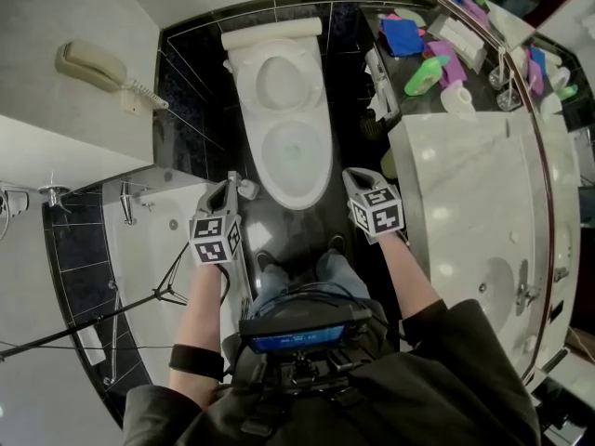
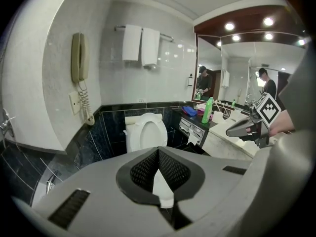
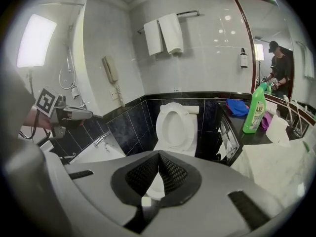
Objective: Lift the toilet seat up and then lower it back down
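Observation:
The white toilet (image 1: pixel 296 156) stands ahead against the black tiled wall. Its seat (image 1: pixel 279 82) is up and leans back against the tank, so the seat ring (image 3: pixel 176 121) faces me; it shows too in the left gripper view (image 2: pixel 146 131). Both grippers hang in the air short of the bowl and touch nothing. My left gripper (image 1: pixel 226 186) is off the bowl's left front, with its jaws (image 2: pixel 159 152) closed together and empty. My right gripper (image 1: pixel 358 177) is off the bowl's right front, with its jaws (image 3: pixel 159 154) likewise closed and empty.
A bathtub (image 1: pixel 139 249) lies to the left, with a wall phone (image 1: pixel 88 63) above it. A marble counter with a sink (image 1: pixel 465 203) is on the right, bearing a green bottle (image 1: pixel 423 77) and other toiletries. Towels (image 2: pixel 140 46) hang above the toilet. A tripod leg (image 1: pixel 93 314) crosses lower left.

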`<state>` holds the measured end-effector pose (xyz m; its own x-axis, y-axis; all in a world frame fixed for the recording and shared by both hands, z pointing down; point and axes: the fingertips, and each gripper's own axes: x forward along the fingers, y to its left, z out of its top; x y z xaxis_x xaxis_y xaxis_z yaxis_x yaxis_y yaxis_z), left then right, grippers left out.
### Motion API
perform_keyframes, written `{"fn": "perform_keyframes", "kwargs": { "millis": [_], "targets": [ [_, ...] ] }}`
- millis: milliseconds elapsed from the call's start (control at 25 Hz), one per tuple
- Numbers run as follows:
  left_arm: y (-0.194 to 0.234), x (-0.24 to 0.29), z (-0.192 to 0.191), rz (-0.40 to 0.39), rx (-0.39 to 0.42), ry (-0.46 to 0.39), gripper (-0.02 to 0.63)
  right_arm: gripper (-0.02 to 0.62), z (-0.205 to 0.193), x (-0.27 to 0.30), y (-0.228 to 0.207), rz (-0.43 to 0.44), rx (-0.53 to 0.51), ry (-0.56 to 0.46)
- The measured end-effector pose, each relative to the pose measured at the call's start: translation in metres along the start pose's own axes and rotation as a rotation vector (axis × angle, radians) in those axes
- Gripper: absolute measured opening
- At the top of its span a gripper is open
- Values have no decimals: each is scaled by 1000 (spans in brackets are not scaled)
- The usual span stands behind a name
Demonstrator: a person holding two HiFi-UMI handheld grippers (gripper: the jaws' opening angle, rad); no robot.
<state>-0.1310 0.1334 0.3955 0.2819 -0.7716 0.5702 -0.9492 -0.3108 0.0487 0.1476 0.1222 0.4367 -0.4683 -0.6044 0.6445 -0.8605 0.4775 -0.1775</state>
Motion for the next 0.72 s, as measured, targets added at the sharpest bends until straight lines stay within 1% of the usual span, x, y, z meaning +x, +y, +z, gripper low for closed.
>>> {"fn": "perform_keyframes", "kwargs": {
  "millis": [160,400,720],
  "targets": [
    [5,-10,-12,-4,-7,12,8,2,-13,2,9,-3,5,12],
    [12,-17,-21,-3,-3,19,8,2,-16,3,20,-5,18,19],
    [6,-12,-24,-20,15,26,8,2,-20,0,17,-19,28,23]
  ]
}}
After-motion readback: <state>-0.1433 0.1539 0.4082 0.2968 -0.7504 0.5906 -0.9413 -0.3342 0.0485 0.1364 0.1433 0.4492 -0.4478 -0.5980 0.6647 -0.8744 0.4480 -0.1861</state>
